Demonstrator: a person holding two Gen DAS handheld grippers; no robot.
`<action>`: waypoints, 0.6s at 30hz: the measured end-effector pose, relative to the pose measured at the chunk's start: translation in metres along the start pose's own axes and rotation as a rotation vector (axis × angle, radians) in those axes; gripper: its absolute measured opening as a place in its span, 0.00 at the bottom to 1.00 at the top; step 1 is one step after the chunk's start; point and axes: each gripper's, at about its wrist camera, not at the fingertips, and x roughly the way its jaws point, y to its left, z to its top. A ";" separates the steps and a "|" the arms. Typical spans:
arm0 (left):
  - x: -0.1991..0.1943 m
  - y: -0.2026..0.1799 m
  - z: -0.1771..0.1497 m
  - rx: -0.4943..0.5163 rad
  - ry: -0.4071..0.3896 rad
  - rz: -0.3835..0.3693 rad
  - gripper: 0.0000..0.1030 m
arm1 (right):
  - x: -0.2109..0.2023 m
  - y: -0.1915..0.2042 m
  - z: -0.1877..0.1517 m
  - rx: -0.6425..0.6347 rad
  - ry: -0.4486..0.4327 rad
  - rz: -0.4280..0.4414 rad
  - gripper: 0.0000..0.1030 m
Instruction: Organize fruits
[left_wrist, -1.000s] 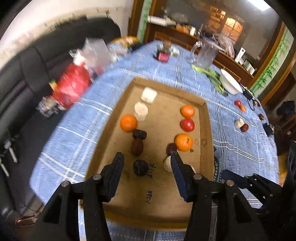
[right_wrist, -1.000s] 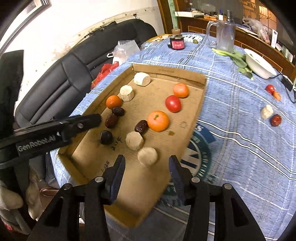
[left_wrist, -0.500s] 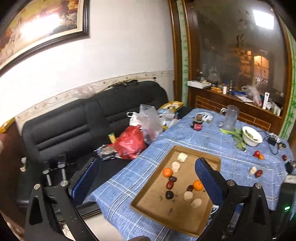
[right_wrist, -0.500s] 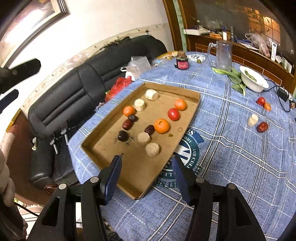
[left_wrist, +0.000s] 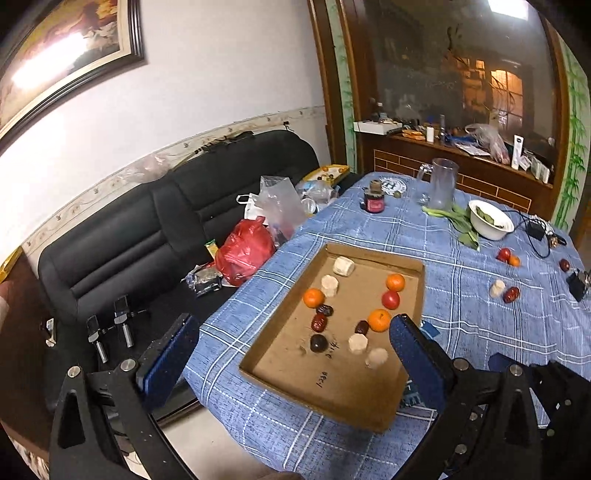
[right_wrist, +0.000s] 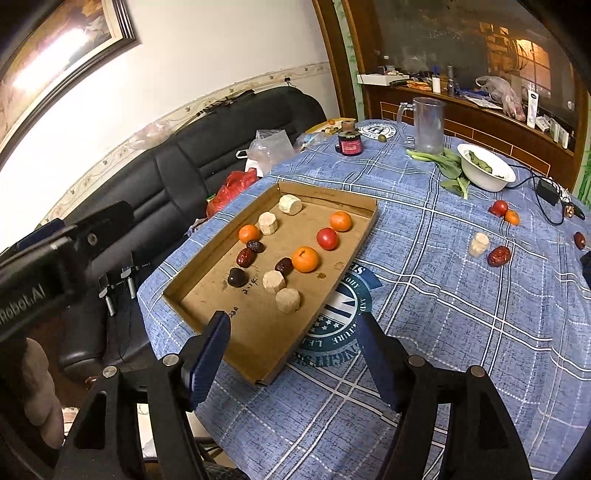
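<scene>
A glass pitcher (right_wrist: 426, 125), a white bowl (right_wrist: 485, 168) with greens and a dark jar (right_wrist: 350, 143) stand at the far side of the surface (right_wrist: 461, 302); loose fruit (right_wrist: 498, 255) lies well right of the cardboard tray (right_wrist: 360, 240); nothing stands between either gripper and the tray; its long axis runs from the near edge toward the pitcher, holding oranges (right_wrist: 305, 259), a tomato (right_wrist: 327, 238), dates and pale pieces; the left gripper (left_wrist: 291, 349) and right gripper (right_wrist: 295, 347) both hover spread wide, empty.
</scene>
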 end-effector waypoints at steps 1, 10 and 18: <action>0.001 -0.002 -0.001 0.005 0.005 0.000 1.00 | 0.000 0.000 0.000 -0.004 0.000 0.000 0.73; 0.009 -0.005 -0.004 0.028 0.039 -0.019 1.00 | 0.005 0.005 -0.002 -0.014 0.014 -0.003 0.74; 0.018 -0.003 -0.008 0.031 0.077 -0.050 1.00 | 0.011 0.008 -0.004 -0.013 0.033 -0.017 0.74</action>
